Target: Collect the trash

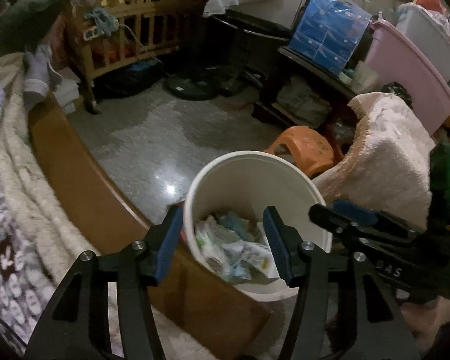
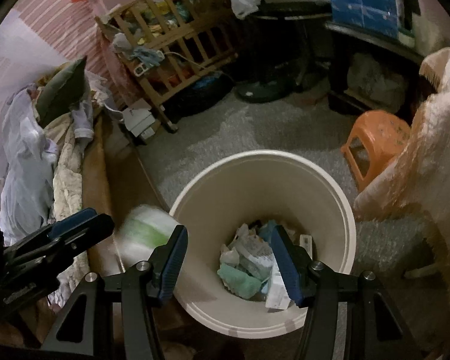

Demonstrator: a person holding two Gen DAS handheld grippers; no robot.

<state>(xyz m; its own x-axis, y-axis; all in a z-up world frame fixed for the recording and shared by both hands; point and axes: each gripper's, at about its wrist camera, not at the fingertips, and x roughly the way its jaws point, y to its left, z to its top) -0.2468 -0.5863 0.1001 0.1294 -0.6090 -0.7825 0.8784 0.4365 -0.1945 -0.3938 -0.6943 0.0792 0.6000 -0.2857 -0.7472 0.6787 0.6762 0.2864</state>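
Trash (image 2: 252,267) lies jumbled in the upright white bin (image 2: 339,198), mouth up; both grippers' jaws gape empty above it.

I have both grippers angled downward, side by side. My left gripper (image 1: 223,240) has its fingers (image 1: 168,241) spread apart with nothing pinched between the blue pads. My right gripper (image 2: 229,265) also stands with fingers (image 2: 285,265) parted, gripping nothing.
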